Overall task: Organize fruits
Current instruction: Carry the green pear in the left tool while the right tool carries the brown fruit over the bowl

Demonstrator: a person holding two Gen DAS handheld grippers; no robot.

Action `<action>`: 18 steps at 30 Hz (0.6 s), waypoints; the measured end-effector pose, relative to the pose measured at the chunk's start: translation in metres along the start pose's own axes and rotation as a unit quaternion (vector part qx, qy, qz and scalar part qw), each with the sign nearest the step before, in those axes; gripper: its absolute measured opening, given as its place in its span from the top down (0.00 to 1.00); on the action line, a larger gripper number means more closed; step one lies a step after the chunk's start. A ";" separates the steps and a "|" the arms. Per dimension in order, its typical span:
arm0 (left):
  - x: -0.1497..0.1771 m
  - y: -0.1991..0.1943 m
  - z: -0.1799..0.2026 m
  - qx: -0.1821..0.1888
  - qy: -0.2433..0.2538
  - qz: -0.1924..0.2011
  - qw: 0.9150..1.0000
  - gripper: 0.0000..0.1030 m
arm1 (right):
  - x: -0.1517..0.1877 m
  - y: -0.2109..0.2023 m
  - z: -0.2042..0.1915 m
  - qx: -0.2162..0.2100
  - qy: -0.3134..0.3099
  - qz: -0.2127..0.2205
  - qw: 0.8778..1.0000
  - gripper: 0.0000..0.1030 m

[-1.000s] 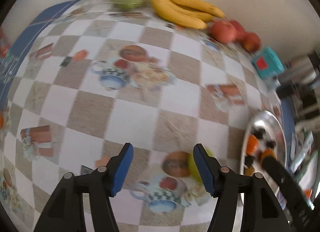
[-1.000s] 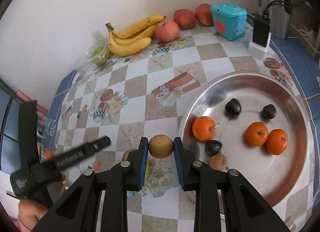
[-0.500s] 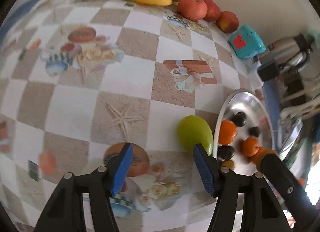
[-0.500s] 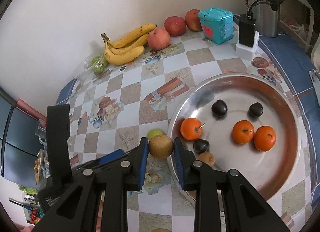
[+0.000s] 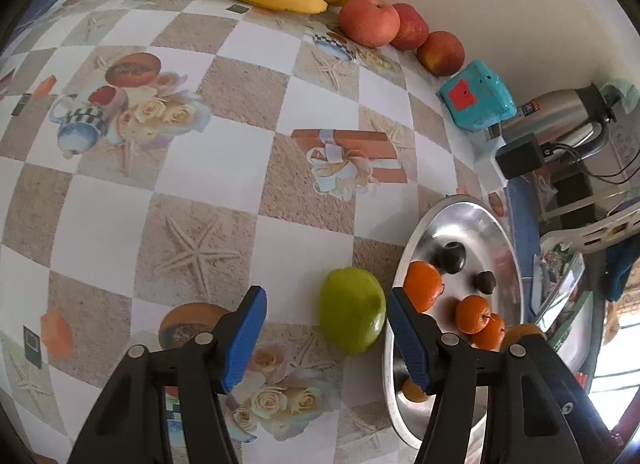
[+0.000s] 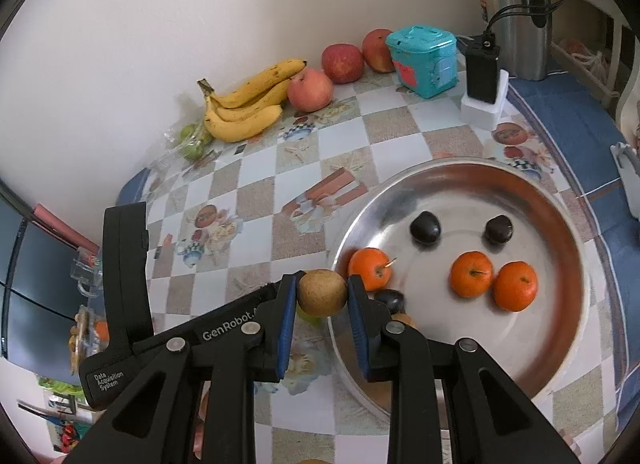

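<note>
The left claw (image 5: 324,328) has swung over to the green fruit (image 5: 352,310) beside the tray (image 6: 560,223) — jaws open; the right claw (image 6: 322,296) grips a brown fruit (image 6: 322,292) at the tray's rim.

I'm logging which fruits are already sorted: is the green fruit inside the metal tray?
No, the green fruit lies on the tablecloth just outside the metal tray, beside its rim.
</note>
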State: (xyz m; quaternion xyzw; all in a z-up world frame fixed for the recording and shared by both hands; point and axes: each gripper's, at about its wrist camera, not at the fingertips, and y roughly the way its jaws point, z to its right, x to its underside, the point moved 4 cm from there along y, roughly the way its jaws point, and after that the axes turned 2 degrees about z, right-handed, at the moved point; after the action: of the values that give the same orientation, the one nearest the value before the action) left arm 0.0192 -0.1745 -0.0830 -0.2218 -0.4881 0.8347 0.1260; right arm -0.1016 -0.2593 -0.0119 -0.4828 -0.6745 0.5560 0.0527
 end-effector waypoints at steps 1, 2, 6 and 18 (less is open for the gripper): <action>-0.001 0.001 -0.001 -0.008 0.000 0.001 1.000 0.34 | 0.000 0.000 0.001 -0.003 0.002 0.000 1.000 0.74; -0.002 -0.002 -0.005 -0.014 -0.007 0.005 1.000 0.34 | -0.001 0.000 0.001 -0.005 0.004 0.000 1.000 0.74; -0.011 -0.019 -0.033 -0.046 -0.053 0.030 0.997 0.35 | -0.001 -0.001 0.001 -0.006 0.003 0.002 1.000 0.74; -0.002 -0.008 -0.007 -0.014 -0.001 0.006 1.000 0.34 | -0.003 -0.004 -0.001 -0.011 0.001 0.005 1.000 0.74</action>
State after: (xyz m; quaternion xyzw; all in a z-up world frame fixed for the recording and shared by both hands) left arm 0.0242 -0.1661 -0.0784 -0.2256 -0.4986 0.8287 0.1173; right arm -0.1013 -0.2601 -0.0069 -0.4872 -0.6784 0.5480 0.0454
